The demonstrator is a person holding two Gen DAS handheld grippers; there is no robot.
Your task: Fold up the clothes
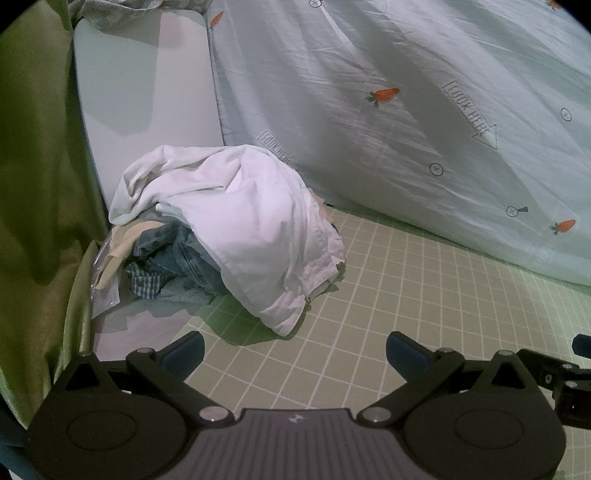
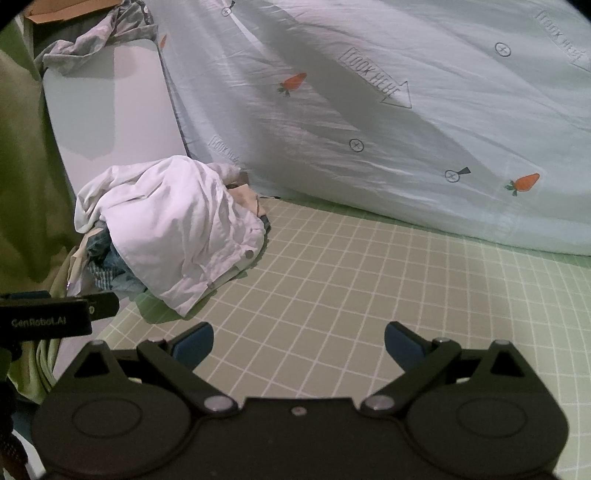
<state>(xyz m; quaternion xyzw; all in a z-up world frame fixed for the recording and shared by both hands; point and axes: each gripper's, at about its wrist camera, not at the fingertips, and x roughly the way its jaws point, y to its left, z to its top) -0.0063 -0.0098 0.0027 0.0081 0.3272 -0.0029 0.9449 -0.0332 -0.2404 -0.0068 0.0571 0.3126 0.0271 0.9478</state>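
Left gripper and right gripper both spread apart, holding nothing, over the green grid mat. Clothes pile, white garment on top of denim, sits at left-center of frame beside the carrot-print quilt.

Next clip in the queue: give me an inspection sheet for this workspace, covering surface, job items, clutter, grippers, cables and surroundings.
Surface: green grid-patterned mat, bare in front of both grippers.
Job's things: heap of unfolded clothes at the mat's left edge; white garment on top, denim and a blue checked piece beneath.
Clutter: clear plastic bag beside the heap; crumpled grey cloth further back.
Grippers: left gripper open, holding nothing; right gripper open, holding nothing.
Cables: nothing seen.
Surroundings: pale quilt with carrot print behind the mat; white board; green fabric at left.
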